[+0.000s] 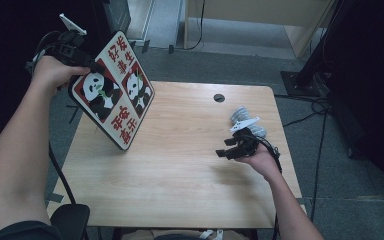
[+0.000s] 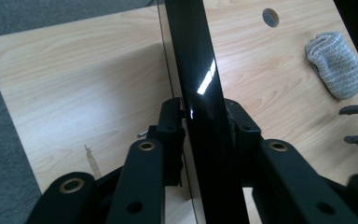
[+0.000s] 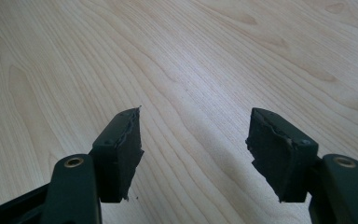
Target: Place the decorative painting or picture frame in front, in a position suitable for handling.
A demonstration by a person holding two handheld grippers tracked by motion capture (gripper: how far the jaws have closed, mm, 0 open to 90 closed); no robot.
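Holding: the left gripper (image 1: 91,64) is squeezing the top edge of the panda board (image 1: 114,90) and is keeping it up, tilted, over the table (image 1: 180,190).
Step now: it looks like the lifting part is going on, with the board's low corner sitting close to the wood at about 9 o'clock on the tabletop; I cannot tell if it is touching.
Left gripper close up: its two pads (image 2: 171,135) are pressing on both sides of the shiny black board edge (image 2: 200,93).
Right gripper: the right gripper (image 1: 227,148) is resting near 3 o'clock on the table with its jaws standing apart and holding nothing.
Where the board is: it is hanging down from the left gripper toward 5 o'clock.
Gray cloth: the rolled gray cloth (image 1: 245,119) is lying just past the right gripper, at about 1 o'clock from it.
Next move: the left hand is probably needing a slow, steady carry so the board is not slipping.
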